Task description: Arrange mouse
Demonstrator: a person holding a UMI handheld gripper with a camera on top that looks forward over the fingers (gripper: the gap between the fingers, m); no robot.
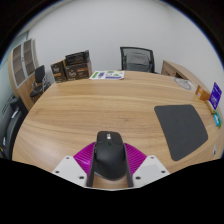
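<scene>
A black computer mouse (109, 155) sits between the two fingers of the gripper (110, 166), its sides against the magenta pads (84, 157), so the gripper is pinching it just above the wooden tabletop (90, 110). Ahead and to the right of the fingers, a dark grey mouse mat (182, 129) lies flat on the tabletop, well apart from the mouse. Beyond the far edge stands a black office chair (137, 58), with papers (107, 74) lying near that edge and cardboard boxes (73, 68) beside them.
</scene>
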